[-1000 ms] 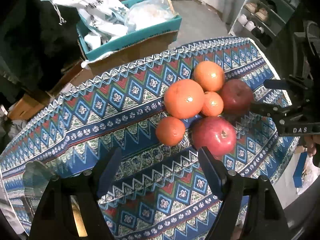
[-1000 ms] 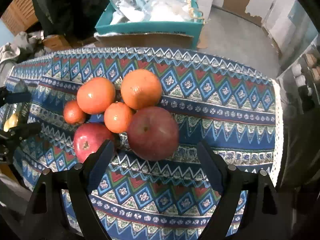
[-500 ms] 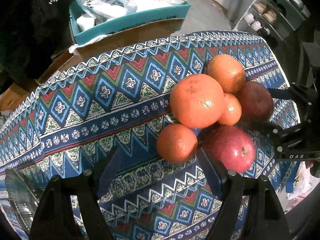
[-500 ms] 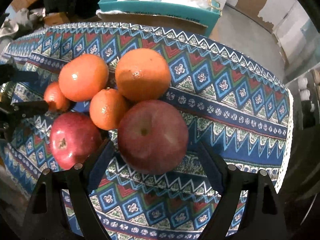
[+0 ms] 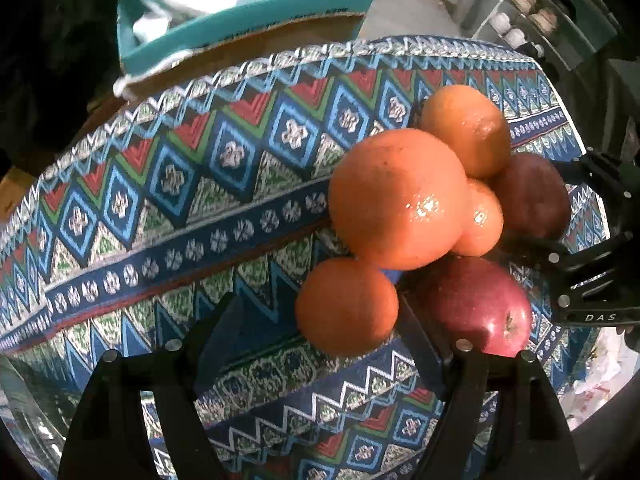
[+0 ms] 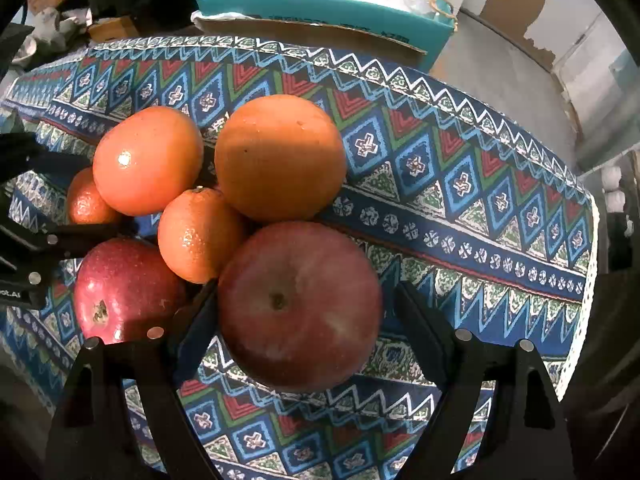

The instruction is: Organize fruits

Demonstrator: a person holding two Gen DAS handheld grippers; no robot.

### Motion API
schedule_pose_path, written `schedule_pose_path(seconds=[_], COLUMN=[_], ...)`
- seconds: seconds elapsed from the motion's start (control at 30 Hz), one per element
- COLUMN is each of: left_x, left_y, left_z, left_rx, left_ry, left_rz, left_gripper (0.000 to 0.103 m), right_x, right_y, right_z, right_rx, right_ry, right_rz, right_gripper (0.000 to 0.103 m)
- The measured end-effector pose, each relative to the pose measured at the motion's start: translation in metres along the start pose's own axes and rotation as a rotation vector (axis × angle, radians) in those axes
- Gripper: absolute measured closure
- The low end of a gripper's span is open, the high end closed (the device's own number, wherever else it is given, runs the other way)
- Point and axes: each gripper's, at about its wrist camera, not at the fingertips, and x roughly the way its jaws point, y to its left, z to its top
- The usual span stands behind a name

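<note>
Surface (image 6: 480, 184): draped in a zigzag-patterned blue cloth; six fruits sit bunched in one touching cluster, so nothing looks sorted yet.
Teal box (image 6: 320, 4): beyond the far edge of the surface, stuffed with plastic bags; I cannot tell whether it plays any part.
Dull red apple (image 6: 298, 304): largest in the right wrist view, at the near right of the cluster, between the right claw's fingers, touching the small orange and the big orange behind it.
Big oranges: one far right (image 6: 280, 156), one far left (image 6: 148, 160), forming the back of the pile.
Shiny red apple (image 6: 124, 288): near left, beside the small centre orange (image 6: 200, 236).
Small left orange (image 5: 346, 306): outermost on the left, between the left claw's fingers, against its right finger.
Right claw (image 6: 304, 320): spread wide around the dull apple, pads not yet pressing; probably lined up here because this apple sits at the pile's edge.
Left claw (image 5: 320, 320): also spread, holding nothing, straddling the small left orange for the same reason.
Risk: lifting either fruit may set its touching neighbours rolling.
</note>
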Motion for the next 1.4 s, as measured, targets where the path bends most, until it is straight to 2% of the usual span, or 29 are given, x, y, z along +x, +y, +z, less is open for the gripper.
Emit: schedule_pose_path(seconds=[0.1, 0.2, 0.27, 0.43, 0.7, 1.0, 1.4], left_x=[0.002, 0.002, 0.003, 0.000, -0.026, -0.069, -0.131], left_y=[-0.004, -0.009, -0.016, -0.023, -0.010, -0.001, -0.005], left_z=[0.003, 0.004, 0.006, 0.003, -0.016, -0.029, -0.061], left_rx=[0.017, 0.037, 0.048, 0.073, 0.037, 0.001, 0.017], left_ry=[-0.012, -0.025, -0.021, -0.034, -0.065, -0.148, -0.271], left_rz=[0.009, 0.005, -0.024, 0.014, -0.005, -0.048, -0.048], left_gripper=[0.026, 0.040, 0.055, 0.056, 0.056, 0.056, 0.056], right_x=[0.003, 0.002, 0.002, -0.001, -0.027, -0.070, -0.120], right_y=[-0.003, -0.004, -0.004, -0.004, -0.012, -0.004, 0.029], right_z=[0.000, -0.003, -0.004, -0.012, -0.025, -0.032, -0.026], right_rx=[0.006, 0.013, 0.020, 0.046, 0.119, 0.149, 0.129], right_ry=[0.004, 0.001, -0.005, -0.028, -0.103, -0.195, -0.301], right_rz=[0.019, 0.040, 0.044, 0.038, 0.068, 0.119, 0.183], right_gripper=[0.024, 0.029, 0.029, 0.029, 0.029, 0.029, 0.029])
